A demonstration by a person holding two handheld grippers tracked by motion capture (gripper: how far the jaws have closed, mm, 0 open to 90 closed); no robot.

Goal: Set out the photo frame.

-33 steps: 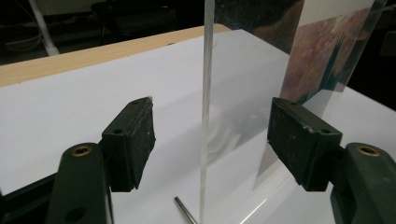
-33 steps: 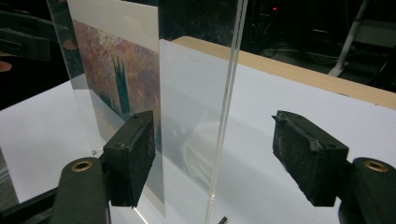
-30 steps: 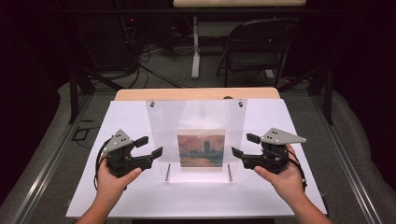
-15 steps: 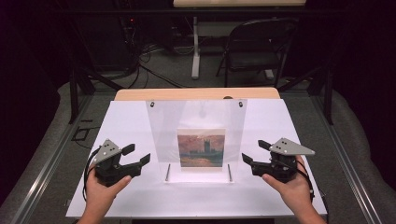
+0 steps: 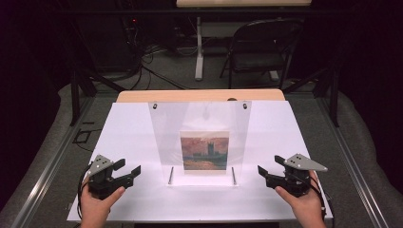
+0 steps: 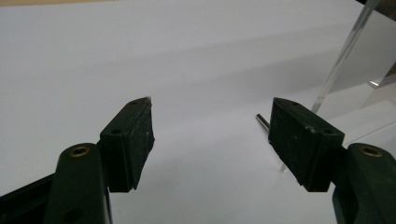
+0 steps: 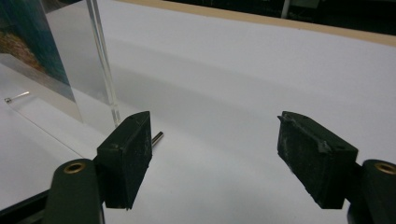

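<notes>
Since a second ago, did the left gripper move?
Yes. The left gripper has pulled back toward the person and out to the left, away from the clear stand with the picture. Its jaws are open.

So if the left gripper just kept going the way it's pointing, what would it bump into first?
Probably the clear acrylic stand. The left gripper is open and points right across the white table; in the left gripper view the stand's edge and a metal pin lie ahead, though depth is unclear.
</notes>
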